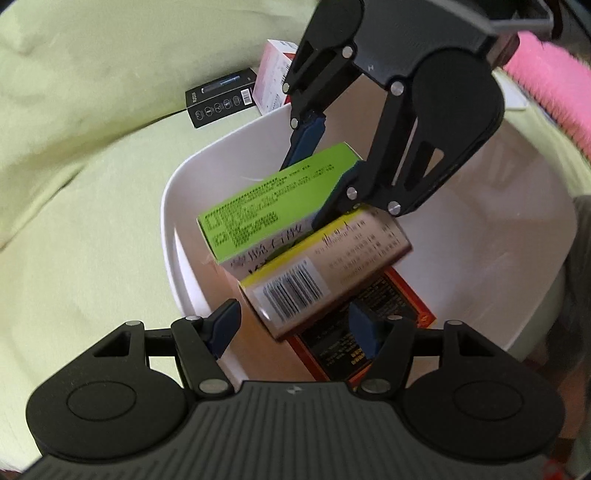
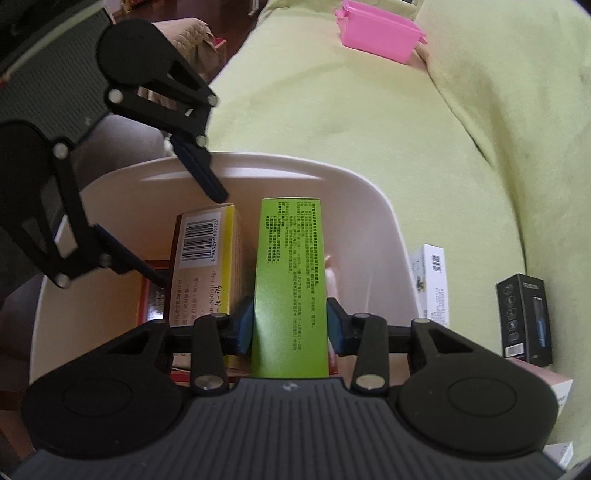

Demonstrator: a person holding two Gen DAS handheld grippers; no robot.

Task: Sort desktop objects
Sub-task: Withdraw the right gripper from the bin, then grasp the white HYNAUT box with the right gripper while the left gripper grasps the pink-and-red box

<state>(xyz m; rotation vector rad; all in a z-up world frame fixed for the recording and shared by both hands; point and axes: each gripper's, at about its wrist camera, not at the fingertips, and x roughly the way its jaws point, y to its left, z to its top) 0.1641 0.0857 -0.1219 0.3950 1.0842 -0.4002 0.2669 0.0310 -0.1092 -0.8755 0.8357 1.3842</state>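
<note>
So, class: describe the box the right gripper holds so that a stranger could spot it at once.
Find the white tub on the pale green cloth. Over it, the right gripper clamps a long box. Its bright green face with dark print sets it apart from the yellow barcoded box beside it.

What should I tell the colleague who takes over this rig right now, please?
Right gripper: shut on the green box, held over the white bin.
Left gripper: open, its fingers either side of the yellow-and-silver box; whether that box is just released or still dropping is unclear.
In the bin: a red box on the bottom.
Left outside on the green cloth: black box, white box, pink-and-white box. A pink container sits further off.
Next, probably: release the green box, then fetch the others.
</note>
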